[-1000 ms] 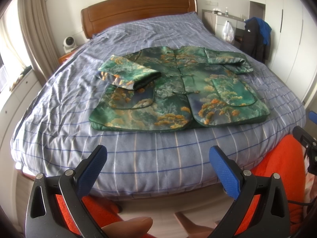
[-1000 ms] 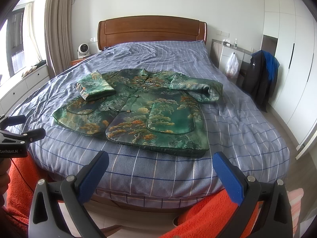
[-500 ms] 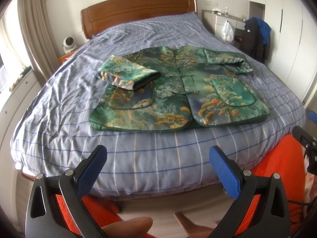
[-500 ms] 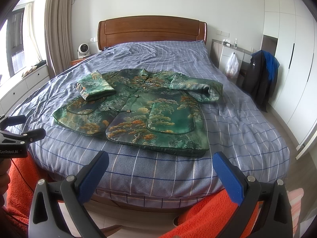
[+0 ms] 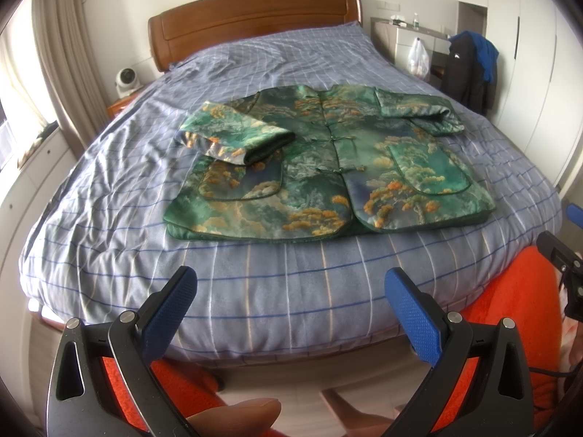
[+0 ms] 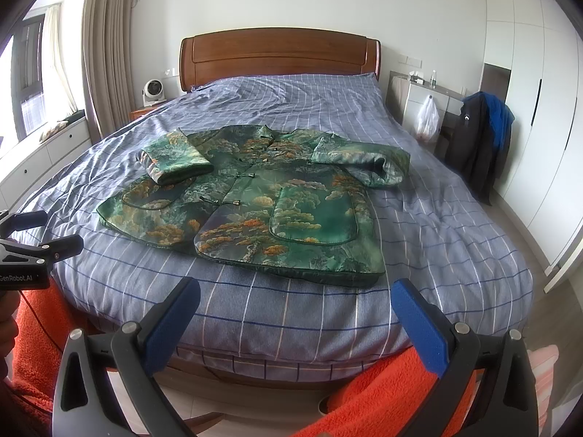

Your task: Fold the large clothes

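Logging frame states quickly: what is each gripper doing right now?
Left gripper: open, holding nothing, short of the bed.
Right gripper: open, holding nothing, apart from the green jacket.

Bed (image 6: 455,255) with blue checked cover, green patterned jacket (image 6: 255,207) flat on it, sleeves folded inward.

L gripper (image 5: 290,304) is held level, fingers spread wide, blue pads (image 5: 168,313) well apart w/ nothing between them. R gripper (image 6: 297,315) is in the same pose, wide open & empty. Both sit side by side at approx. the same height. A fingertip (image 5: 237,417), prob. a thumb, shows under the L gripper's body. R view catches the L gripper's tips at the left edge.
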